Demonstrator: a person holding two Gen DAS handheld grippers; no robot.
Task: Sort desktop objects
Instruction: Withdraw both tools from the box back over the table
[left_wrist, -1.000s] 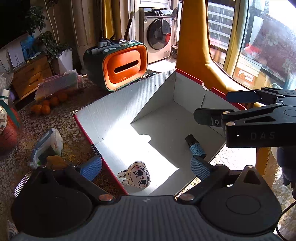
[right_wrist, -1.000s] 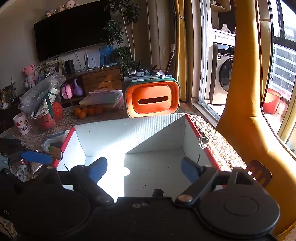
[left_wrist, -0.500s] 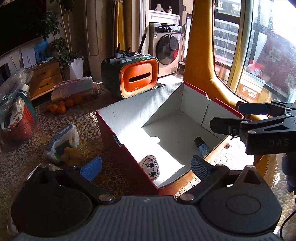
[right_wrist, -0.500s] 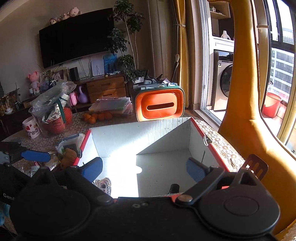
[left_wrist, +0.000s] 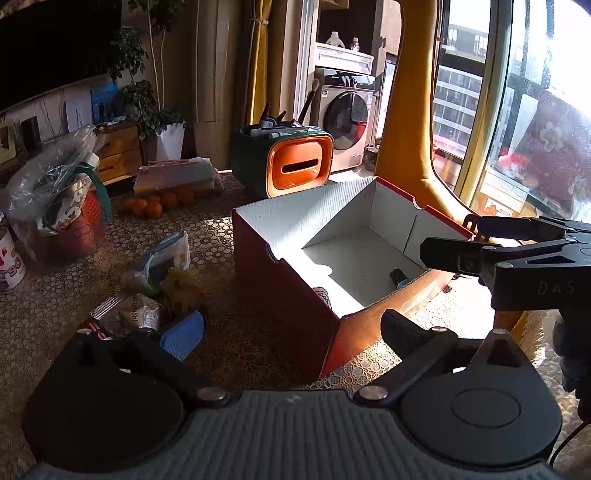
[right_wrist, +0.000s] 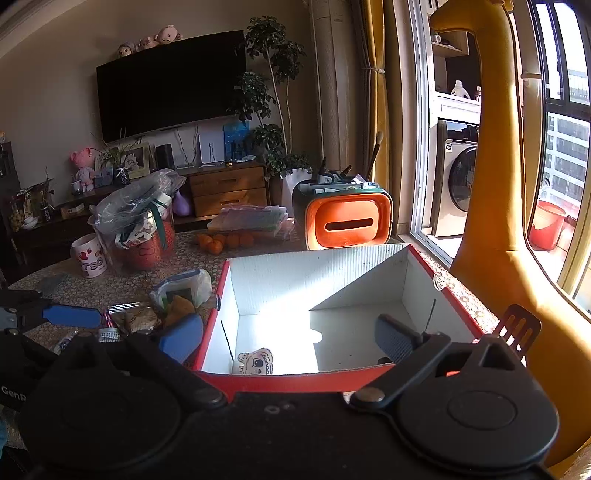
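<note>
Box (right_wrist: 424, 258) open above; snack clutter (right_wrist: 147, 317) crowds its left side.

We note the open cardboard box (right_wrist: 424, 258) on the table (left_wrist: 221, 229) — inside it, a cartoon-face sticker (right_wrist: 255, 363) lies at the near left corner and a small bottle (left_wrist: 399, 276) at the near right. Left of the box sit a zip bag (right_wrist: 184, 286) and snack packets (left_wrist: 136, 315). Behind the box stands a tissue-box organiser (right_wrist: 347, 221); left of that, oranges (right_wrist: 225, 240) — further left, a mug (right_wrist: 90, 256).
</note>
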